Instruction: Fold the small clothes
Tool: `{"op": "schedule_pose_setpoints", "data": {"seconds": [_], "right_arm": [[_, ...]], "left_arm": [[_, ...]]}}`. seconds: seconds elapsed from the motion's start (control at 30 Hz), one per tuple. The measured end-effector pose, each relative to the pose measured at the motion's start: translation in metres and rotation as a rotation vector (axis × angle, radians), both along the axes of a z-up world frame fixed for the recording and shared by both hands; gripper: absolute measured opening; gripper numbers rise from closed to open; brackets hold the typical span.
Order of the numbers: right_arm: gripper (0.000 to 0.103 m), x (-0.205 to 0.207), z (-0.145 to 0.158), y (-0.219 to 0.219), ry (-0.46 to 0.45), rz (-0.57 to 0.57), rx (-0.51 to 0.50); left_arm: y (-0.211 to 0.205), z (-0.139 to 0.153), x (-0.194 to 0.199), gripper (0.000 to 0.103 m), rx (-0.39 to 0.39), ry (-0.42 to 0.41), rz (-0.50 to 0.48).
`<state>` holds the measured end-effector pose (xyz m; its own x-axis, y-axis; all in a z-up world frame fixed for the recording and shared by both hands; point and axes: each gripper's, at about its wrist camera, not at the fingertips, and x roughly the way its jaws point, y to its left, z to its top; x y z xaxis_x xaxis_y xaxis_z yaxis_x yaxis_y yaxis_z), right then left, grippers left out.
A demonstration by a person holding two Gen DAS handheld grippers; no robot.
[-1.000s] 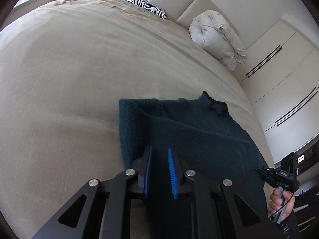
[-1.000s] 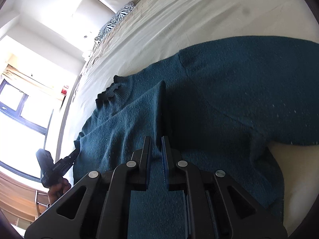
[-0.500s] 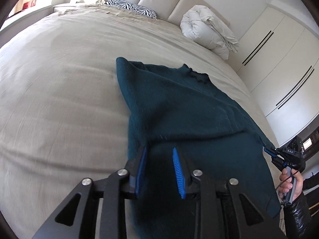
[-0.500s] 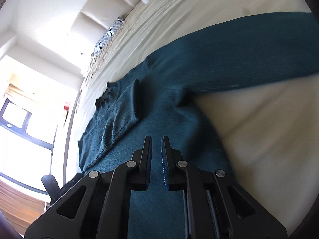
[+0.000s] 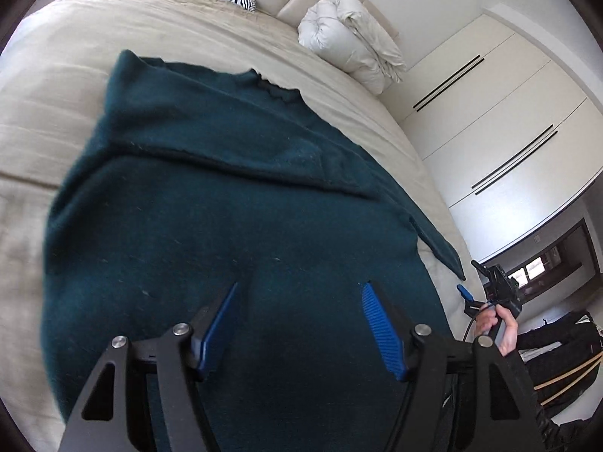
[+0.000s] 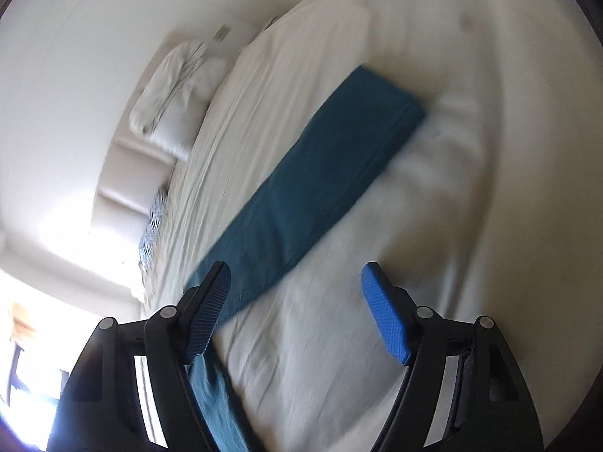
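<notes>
Beige bed under everything. Left gripper above dark teal sweater, jaws opening, gripping nothing. Right gripper likewise opening, empty, above bare bedding beside the outstretched sleeve. Rolled white duvet beyond the sweater's collar, against the headboard.

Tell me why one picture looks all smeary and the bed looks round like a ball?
Right wrist view: motion blur smears the teal sweater and bed, and window glare whitens the lower left. Left wrist view: sharper, the sweater dark; the fisheye lens bulges the bed.
</notes>
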<state>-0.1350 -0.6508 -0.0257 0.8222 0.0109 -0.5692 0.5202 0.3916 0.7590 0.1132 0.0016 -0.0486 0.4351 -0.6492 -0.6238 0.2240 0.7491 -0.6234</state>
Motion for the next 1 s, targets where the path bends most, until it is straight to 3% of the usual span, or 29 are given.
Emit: {"op": "schedule_pose_setpoints", "data": {"seconds": [0.2, 0.3, 0.4, 0.47, 0.5, 0.57, 0.63, 0.77, 0.87, 1.0], "right_arm": [[0.07, 0.017, -0.015, -0.047, 0.009, -0.067, 0.039], [0.062, 0.021, -0.023, -0.067, 0.008, -0.121, 0.07], [0.049, 0.03, -0.026, -0.082, 0.029, -0.137, 0.05], [0.029, 0.036, -0.027, -0.091, 0.054, -0.131, 0.035], [0.026, 0.04, -0.028, -0.094, 0.06, -0.131, 0.034], [0.011, 0.044, -0.025, -0.096, 0.074, -0.139, 0.014], [0.008, 0.053, -0.012, -0.089, 0.092, -0.129, -0.051], [0.007, 0.079, 0.035, -0.043, 0.112, -0.008, -0.24], [0.007, 0.12, 0.074, 0.028, 0.104, 0.191, -0.433], [0.007, 0.161, 0.093, 0.151, 0.12, 0.484, -0.696]], "left_arm": [[-0.002, -0.002, -0.004, 0.069, -0.02, 0.032, 0.032], [0.003, -0.004, -0.005, 0.069, -0.013, 0.042, 0.042], [0.004, -0.008, -0.004, 0.069, -0.015, 0.054, 0.047], [0.005, -0.01, -0.002, 0.069, -0.025, 0.064, 0.049], [0.005, -0.011, -0.001, 0.069, -0.03, 0.067, 0.048], [0.004, -0.011, 0.002, 0.069, -0.038, 0.07, 0.048], [0.002, -0.01, 0.006, 0.069, -0.047, 0.071, 0.045], [0.0, -0.007, 0.017, 0.069, -0.068, 0.073, 0.052], [-0.004, -0.001, 0.031, 0.07, -0.109, 0.076, 0.056], [-0.015, 0.007, 0.048, 0.073, -0.165, 0.075, 0.044]]}}
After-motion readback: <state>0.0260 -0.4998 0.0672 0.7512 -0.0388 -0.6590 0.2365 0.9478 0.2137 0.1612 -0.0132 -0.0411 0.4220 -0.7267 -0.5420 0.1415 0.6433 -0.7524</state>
